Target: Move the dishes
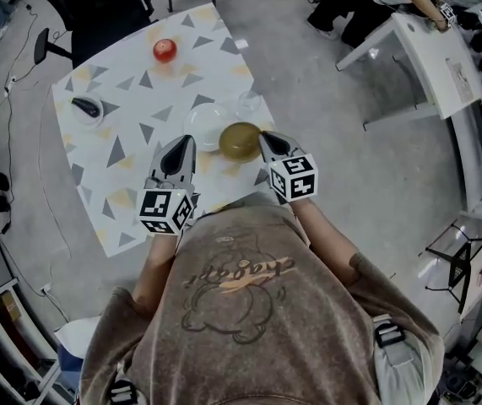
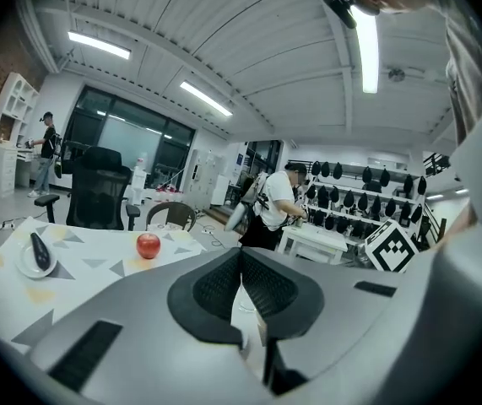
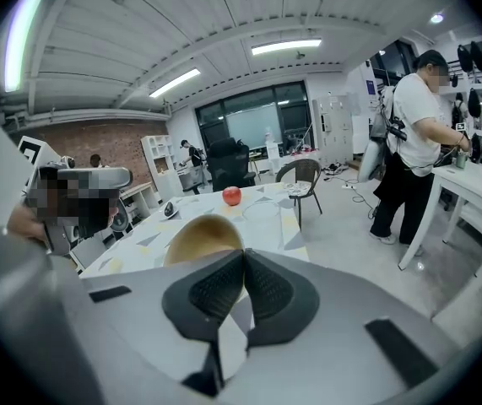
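We judge this to be the approach before any grasp. The 2 grippers, the left gripper (image 1: 182,142) and the right gripper (image 1: 265,137), hover over the near edge of the table (image 1: 122,184), each with its jaws pressed together on nothing. The brown bowl (image 1: 241,142) sits just left of the right gripper, with a clear plate (image 1: 206,115) just beyond it (a small white plate (image 1: 87,110) lies far left). Next, we think, the right gripper must spread its jaws and take the bowl's rim.
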A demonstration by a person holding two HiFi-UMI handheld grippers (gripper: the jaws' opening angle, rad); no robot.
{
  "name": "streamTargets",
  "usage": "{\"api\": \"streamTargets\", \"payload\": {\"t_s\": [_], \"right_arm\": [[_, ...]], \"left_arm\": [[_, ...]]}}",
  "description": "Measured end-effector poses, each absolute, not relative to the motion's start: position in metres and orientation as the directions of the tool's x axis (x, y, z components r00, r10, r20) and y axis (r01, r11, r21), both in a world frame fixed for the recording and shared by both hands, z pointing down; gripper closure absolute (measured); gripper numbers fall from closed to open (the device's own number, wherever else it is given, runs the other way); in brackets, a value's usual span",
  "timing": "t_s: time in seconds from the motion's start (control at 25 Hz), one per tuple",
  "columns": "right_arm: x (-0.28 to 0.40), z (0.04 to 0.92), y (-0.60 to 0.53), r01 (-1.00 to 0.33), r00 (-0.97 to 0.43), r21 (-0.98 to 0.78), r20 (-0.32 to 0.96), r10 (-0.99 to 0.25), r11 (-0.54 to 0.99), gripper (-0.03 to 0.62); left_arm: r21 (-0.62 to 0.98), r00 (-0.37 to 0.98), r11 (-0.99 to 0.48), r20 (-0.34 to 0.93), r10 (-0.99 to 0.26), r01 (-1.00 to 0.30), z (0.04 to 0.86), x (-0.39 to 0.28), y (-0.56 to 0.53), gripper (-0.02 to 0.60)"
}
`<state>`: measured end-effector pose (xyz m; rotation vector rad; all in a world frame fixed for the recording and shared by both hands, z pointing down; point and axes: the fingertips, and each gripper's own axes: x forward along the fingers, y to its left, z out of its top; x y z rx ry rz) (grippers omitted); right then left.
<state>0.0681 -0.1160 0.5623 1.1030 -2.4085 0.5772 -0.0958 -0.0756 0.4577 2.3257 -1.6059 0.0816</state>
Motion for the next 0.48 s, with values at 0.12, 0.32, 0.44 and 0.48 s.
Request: {"api": "streamTargets", "payload": {"t_s": [0.12, 0.32, 0.44, 0.48], "right_arm": [[0.085, 0.561, -0.114, -0.801, -0.569, -0.192, 0.535, -0.624, 0.567, 0.585], [0.106, 0.559, -0.112, -0.828, -0.538, -0.192, 0.538, -0.649, 0.527, 0.585], [0.115, 0.559, -0.112, -0.835, -0.53, -0.198, 0.541, -0.653, 0.514, 0.585], [0.117, 0.559, -0.112, -0.836, -0.529, -0.199, 0.542, -0.653, 0.511, 0.585]], "left_arm": [[0.222, 0.399, -0.352, 0.222, -0.89, -0.909, 0.458, -0.084, -0.077, 0.56], [0.222, 0.432, -0.387, 0.218, -0.875, -0.895, 0.458, -0.068, -0.081, 0.561], [0.222, 0.442, -0.397, 0.216, -0.87, -0.89, 0.457, -0.062, -0.083, 0.561], [0.222, 0.445, -0.4, 0.217, -0.869, -0.889, 0.457, -0.061, -0.084, 0.561]]}}
